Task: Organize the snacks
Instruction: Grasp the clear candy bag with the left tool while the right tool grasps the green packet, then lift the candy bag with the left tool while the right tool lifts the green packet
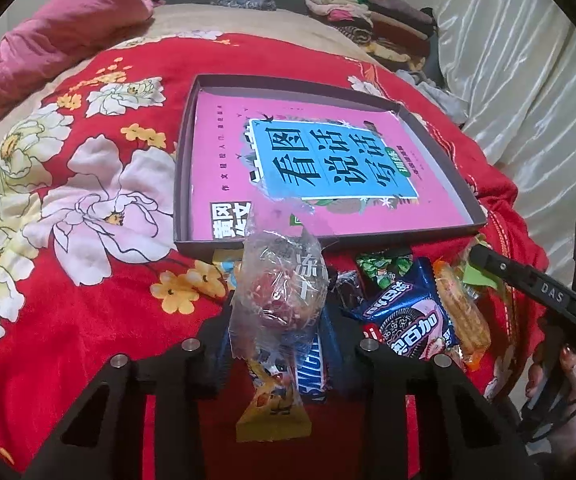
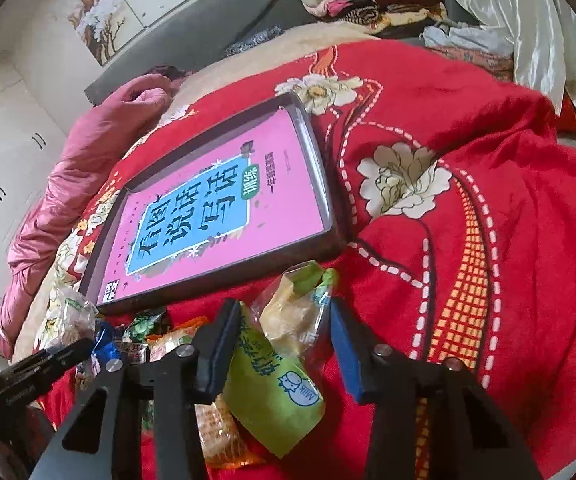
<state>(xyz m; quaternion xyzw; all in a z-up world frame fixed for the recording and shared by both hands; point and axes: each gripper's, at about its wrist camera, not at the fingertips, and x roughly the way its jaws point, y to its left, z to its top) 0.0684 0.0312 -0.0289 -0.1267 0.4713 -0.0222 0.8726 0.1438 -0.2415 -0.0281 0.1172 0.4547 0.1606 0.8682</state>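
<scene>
We see a red plush floral blanket (image 1: 99, 280) filling both views, fuzzy, with big white and yellow printed flowers. A shallow dark cardboard box lid (image 1: 185, 152), rectangular with low walls, sits mid-frame in the left wrist view; a glossy pink book (image 1: 328, 152) lies flat inside it, blue panel with large Chinese characters.

Bottom centre of the left wrist view: the left gripper (image 1: 277, 328) is clenched on a crinkly clear plastic candy pack (image 1: 279, 296) with reddish contents and white Chinese print, held upright between the black fingers, just below the box's near wall. Under it lie a Snickers bar (image 1: 312, 368), glossy dark blue wrapper with "SNICKE" readable, and a yellow twist-end candy (image 1: 273, 412). Just right, touching the pile: a blue Oreo packet (image 1: 406, 316), cookie picture and Chinese text, then an orange-toned transparent biscuit pack (image 1: 462, 312) and a green foil candy (image 1: 384, 266).

Lower centre of the right wrist view: the right gripper (image 2: 283, 344) has its blue-padded jaws spread, not squeezing. Between them lies a green milk snack bag (image 2: 275, 384), smooth plastic, clear window showing pale yellow pieces, "Milk" in a bubble. Left pad touches the bag's edge; right pad stands apart. The bag sits just below the box lid's near corner.

Folded clothes stack (image 1: 368, 12) upper right, white satin curtain (image 1: 520, 60) far right.
</scene>
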